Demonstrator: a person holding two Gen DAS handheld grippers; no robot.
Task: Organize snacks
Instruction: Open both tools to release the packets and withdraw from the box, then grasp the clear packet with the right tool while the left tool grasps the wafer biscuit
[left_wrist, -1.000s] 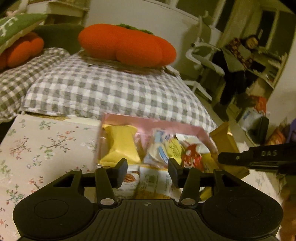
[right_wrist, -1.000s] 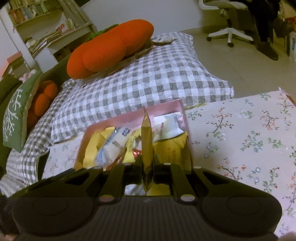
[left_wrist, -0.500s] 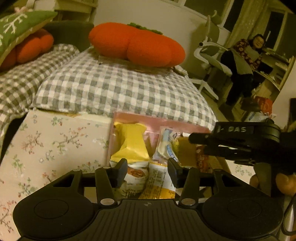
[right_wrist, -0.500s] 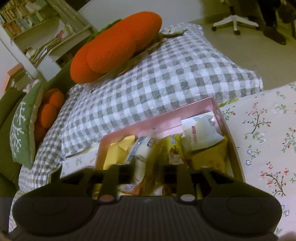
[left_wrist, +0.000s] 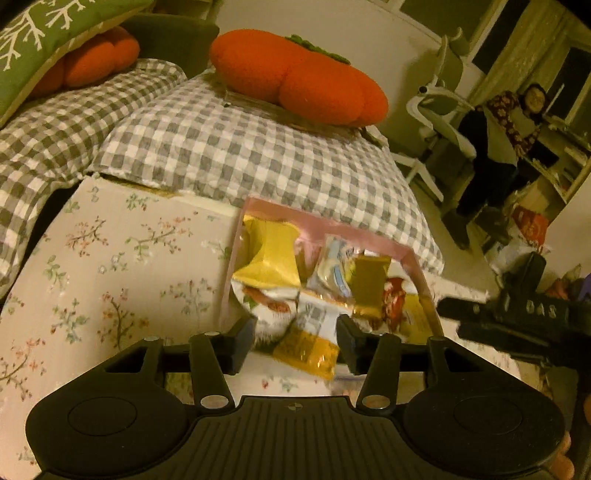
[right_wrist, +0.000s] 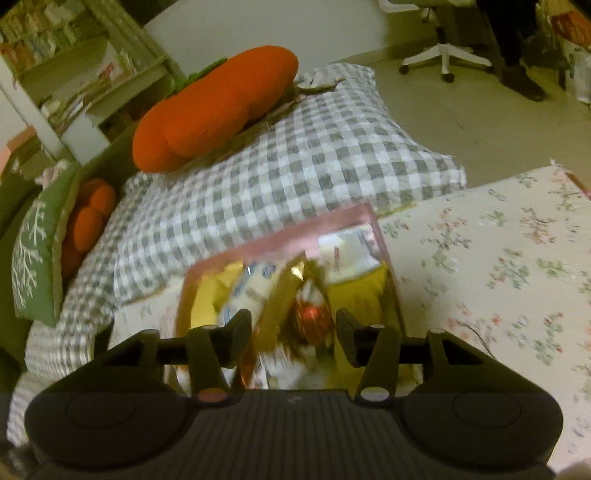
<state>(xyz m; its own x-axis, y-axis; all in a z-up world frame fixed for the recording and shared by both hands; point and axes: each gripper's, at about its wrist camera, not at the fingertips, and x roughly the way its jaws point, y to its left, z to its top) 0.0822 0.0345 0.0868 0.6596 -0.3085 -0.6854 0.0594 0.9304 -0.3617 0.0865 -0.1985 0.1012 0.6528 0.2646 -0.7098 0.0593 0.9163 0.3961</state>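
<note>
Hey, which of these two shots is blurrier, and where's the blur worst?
Right wrist view: heavy motion smear over the snack packets in the pink box. Left wrist view: sharper, packets readable, dim warm light, fisheye bending at the edges.

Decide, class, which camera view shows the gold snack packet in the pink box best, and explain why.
The left wrist view. There the gold snack packet appears sharp and face-on among the other snacks in the pink box. In the right wrist view the gold snack packet is smeared by motion blur, so its outline and edges are hard to make out.
</note>
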